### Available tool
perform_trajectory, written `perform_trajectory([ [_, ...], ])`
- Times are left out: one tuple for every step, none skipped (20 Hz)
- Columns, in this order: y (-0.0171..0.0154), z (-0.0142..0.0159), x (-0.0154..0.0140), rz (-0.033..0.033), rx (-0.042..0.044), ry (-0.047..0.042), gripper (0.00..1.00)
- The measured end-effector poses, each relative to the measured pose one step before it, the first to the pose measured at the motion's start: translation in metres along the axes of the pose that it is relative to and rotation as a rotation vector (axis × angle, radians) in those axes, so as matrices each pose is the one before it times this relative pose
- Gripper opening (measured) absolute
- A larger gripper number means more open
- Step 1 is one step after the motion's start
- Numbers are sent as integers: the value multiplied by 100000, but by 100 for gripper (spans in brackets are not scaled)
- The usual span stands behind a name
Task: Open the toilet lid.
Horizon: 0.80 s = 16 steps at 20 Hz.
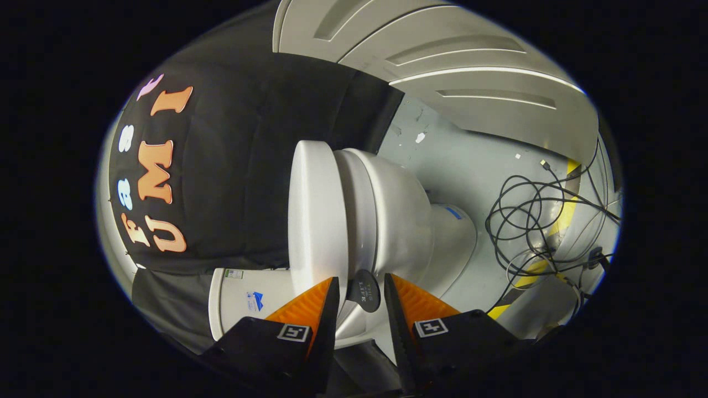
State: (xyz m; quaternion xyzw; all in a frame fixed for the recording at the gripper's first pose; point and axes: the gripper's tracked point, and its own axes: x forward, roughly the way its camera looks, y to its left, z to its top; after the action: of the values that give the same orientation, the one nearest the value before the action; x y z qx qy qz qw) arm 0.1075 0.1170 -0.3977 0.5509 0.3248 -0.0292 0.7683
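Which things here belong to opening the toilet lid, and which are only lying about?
For the job: toilet lid, round lift tab between the open tongs, toilet bowl.

Lying about: black cables, yellow-black floor tape, white door.

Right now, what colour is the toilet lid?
White; the toilet lid shows best in the gripper view, ahead of the gripper.

tangle of black cables (539, 221) on the grey floor (470, 166), well beyond the gripper and off to its right. yellow-and-black striped tape (558, 221) runs on the floor under the cables. pale panelled wall (470, 72) far ahead past the floor. black cloth wall (243, 166) ahead to the left. small white scraps (420, 137) on the floor near the cloth edge.
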Motion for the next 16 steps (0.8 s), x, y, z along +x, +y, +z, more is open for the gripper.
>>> perform_trajectory([
  [-765, -176, 244, -2882, -636, 694, 36],
  [-53, -103, 332, 88, -103, 1187, 29],
  [-92, 153, 114, -267, 963, -671, 20],
  [239, 149, 190, 956, 1361, 125, 21],
  [-174, 14, -61, -229, 811, 426, 22],
  [302, -410, 161, 1608, 1956, -49, 21],
  [453, 442, -445, 2999, 1119, 27, 18],
  [223, 305, 65, 1035, -1143, -567, 13],
  [-64, -241, 101, -760, -3681, 120, 8],
  [3, -26, -109, -174, -2188, -193, 8],
  [244, 22, -92, 400, 185, -100, 8],
  [64, 16, 2, 371, 1974, -297, 8],
  [-152, 162, 131, -298, 1936, -442, 8],
  [-119, -60, 42, -281, 1123, -108, 8],
  [-47, 57, -44, -347, 485, -545, 8],
  [166, -112, -26, 421, -901, 487, 8],
])
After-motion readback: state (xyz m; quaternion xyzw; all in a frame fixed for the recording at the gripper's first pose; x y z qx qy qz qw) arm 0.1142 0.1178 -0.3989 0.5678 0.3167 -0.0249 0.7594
